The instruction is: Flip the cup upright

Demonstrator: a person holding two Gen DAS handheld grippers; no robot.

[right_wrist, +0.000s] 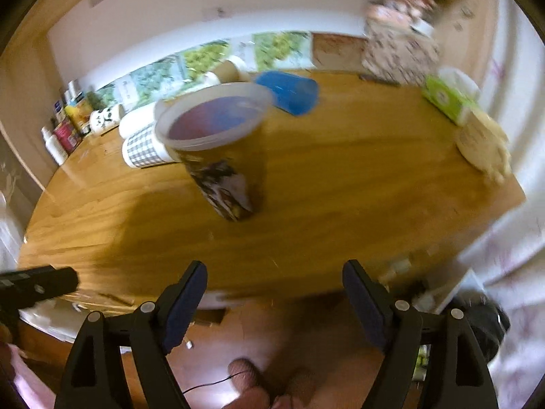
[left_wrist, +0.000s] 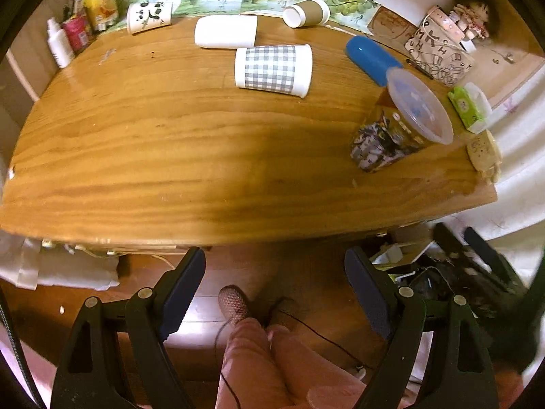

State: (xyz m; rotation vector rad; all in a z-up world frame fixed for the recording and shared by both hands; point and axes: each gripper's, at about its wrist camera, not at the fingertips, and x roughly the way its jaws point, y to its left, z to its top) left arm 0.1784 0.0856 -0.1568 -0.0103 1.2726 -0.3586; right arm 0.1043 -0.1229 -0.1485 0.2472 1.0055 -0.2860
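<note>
Your printed cup (right_wrist: pixel 218 150) stands upright on the worktop (right_wrist: pixel 340 187), its artwork blurred beyond reading; both grippers' fingers (left_wrist: pixel 185 286) (right_wrist: pixel 366 301) hang spread, holding nothing

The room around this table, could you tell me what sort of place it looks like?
Probably a home room, perhaps a bedroom or living room. A wooden table stands against a wall, with toiletry bottles at one corner, a doll at the other, and cups scattered across it.

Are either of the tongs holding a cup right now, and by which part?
Nothing is held. The left tongs and right tongs are both open, short of the table edge; the printed plastic cup stands untouched.
</note>
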